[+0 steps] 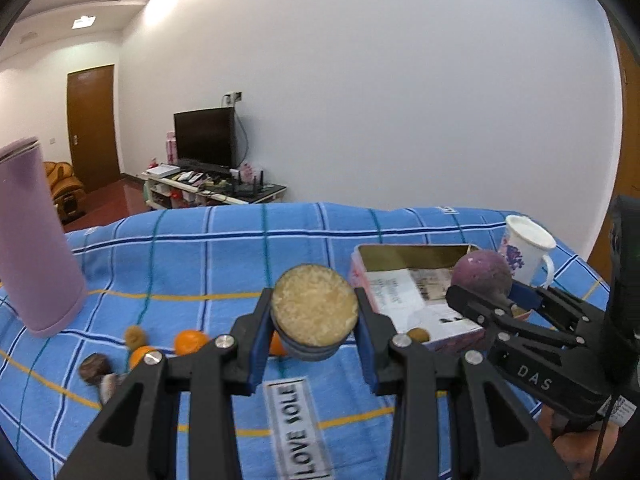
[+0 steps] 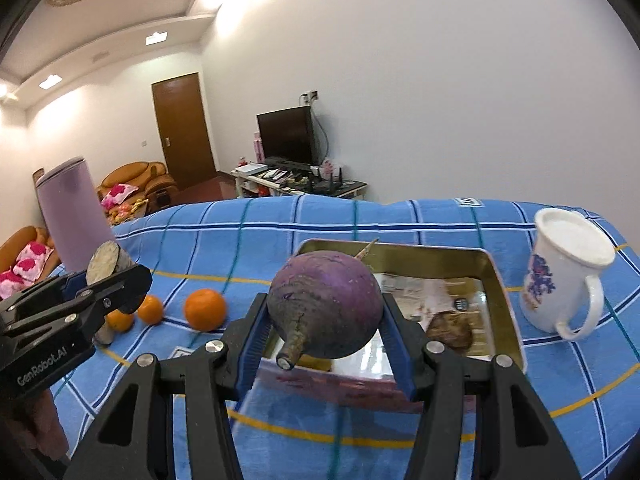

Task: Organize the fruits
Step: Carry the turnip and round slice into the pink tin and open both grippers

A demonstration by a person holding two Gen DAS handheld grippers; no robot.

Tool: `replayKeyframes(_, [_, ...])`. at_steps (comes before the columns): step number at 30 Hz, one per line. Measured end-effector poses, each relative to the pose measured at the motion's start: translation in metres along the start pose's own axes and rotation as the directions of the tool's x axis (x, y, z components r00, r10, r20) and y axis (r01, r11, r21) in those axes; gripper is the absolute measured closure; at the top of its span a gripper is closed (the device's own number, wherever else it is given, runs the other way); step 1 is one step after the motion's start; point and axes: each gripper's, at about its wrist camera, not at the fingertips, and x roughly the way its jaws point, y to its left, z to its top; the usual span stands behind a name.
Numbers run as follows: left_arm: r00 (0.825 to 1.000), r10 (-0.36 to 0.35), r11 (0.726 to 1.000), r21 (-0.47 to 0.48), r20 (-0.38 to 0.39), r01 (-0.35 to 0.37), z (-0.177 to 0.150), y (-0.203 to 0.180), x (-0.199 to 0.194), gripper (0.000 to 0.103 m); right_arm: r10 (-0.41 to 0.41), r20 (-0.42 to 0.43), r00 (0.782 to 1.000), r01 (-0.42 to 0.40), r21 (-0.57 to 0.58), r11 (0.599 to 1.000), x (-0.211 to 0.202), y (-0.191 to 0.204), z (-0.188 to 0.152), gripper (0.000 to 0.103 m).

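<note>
My left gripper (image 1: 315, 305) is shut on a cut root chunk (image 1: 315, 312), its pale round face turned toward the camera. It hangs above the blue checked cloth (image 1: 224, 248), left of an open tin box (image 1: 412, 246). My right gripper (image 2: 325, 305) is shut on a round purple turnip (image 2: 326, 304), held over the tin's (image 2: 400, 246) near edge. Each gripper shows in the other view: the right gripper (image 1: 490, 294) with the turnip (image 1: 484, 274), and the left gripper (image 2: 112, 278) with the chunk (image 2: 105, 266). Three oranges (image 2: 205, 309) lie on the cloth at the left.
A tall lilac cylinder (image 1: 36, 240) stands at the far left. Right of the tin is a white mug (image 2: 568, 272). A brown lump (image 2: 450, 330) lies in the paper-lined tin. Small brown fruits (image 1: 135, 336) and a dark piece (image 1: 94, 366) lie by the oranges (image 1: 191, 342).
</note>
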Motion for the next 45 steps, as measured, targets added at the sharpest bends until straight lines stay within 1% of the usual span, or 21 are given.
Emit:
replayKeyframes(5, [1.000, -0.026, 0.999, 0.020, -0.004, 0.026, 0.005, -0.021, 0.013, 0.064, -0.042, 0.015, 0.999, 0.042, 0.026, 0.999, -0.002, -0.025, 0.005, 0.048])
replayKeyframes(9, [0.999, -0.036, 0.999, 0.035, -0.003, 0.036, 0.009, -0.033, 0.022, 0.064, -0.081, 0.030, 0.996, 0.079, 0.072, 0.994, -0.006, -0.053, 0.010, 0.048])
replayKeyframes(15, [0.999, -0.049, 0.997, 0.054, -0.012, 0.050, 0.013, -0.051, 0.041, 0.064, -0.142, 0.035, 0.989, 0.138, 0.106, 0.985, -0.006, -0.079, 0.014, 0.048])
replayKeyframes(19, [0.998, -0.057, 0.996, 0.061, -0.034, 0.059, 0.012, -0.066, 0.057, 0.064, -0.168, 0.009, 0.986, 0.166, 0.112, 0.980, 0.003, -0.087, 0.013, 0.048])
replayKeyframes(23, [0.997, -0.064, 0.996, 0.061, -0.050, 0.067, 0.014, -0.079, 0.071, 0.064, -0.180, -0.019, 0.983, 0.181, 0.088, 0.980, 0.011, -0.086, 0.011, 0.048])
replayKeyframes(27, [0.998, -0.044, 0.995, 0.082, -0.048, 0.048, 0.013, -0.090, 0.080, 0.064, -0.195, -0.037, 0.980, 0.197, 0.079, 0.977, 0.021, -0.087, 0.011, 0.048])
replayKeyframes(31, [0.997, -0.041, 0.996, 0.077, -0.071, 0.046, 0.010, -0.093, 0.090, 0.064, -0.204, -0.078, 0.976, 0.209, 0.063, 0.976, 0.040, -0.087, 0.011, 0.048])
replayKeyframes(34, [0.996, -0.038, 0.996, 0.076, -0.078, 0.044, 0.011, -0.094, 0.095, 0.064, -0.188, -0.098, 0.977, 0.195, 0.062, 0.979, 0.048, -0.087, 0.012, 0.048])
replayKeyframes(38, [0.995, -0.039, 0.996, 0.078, -0.095, 0.047, 0.011, -0.096, 0.102, 0.064, -0.180, -0.117, 0.977, 0.188, 0.060, 0.980, 0.054, -0.087, 0.012, 0.047])
replayKeyframes(41, [0.993, -0.033, 0.995, 0.087, -0.113, 0.043, 0.008, -0.098, 0.107, 0.064, -0.167, -0.141, 0.976, 0.180, 0.080, 0.980, 0.059, -0.091, 0.012, 0.047])
replayKeyframes(45, [0.990, -0.036, 0.997, 0.066, -0.134, 0.045, 0.008, -0.094, 0.111, 0.064, -0.148, -0.142, 0.979, 0.161, 0.085, 0.983, 0.060, -0.091, 0.012, 0.047])
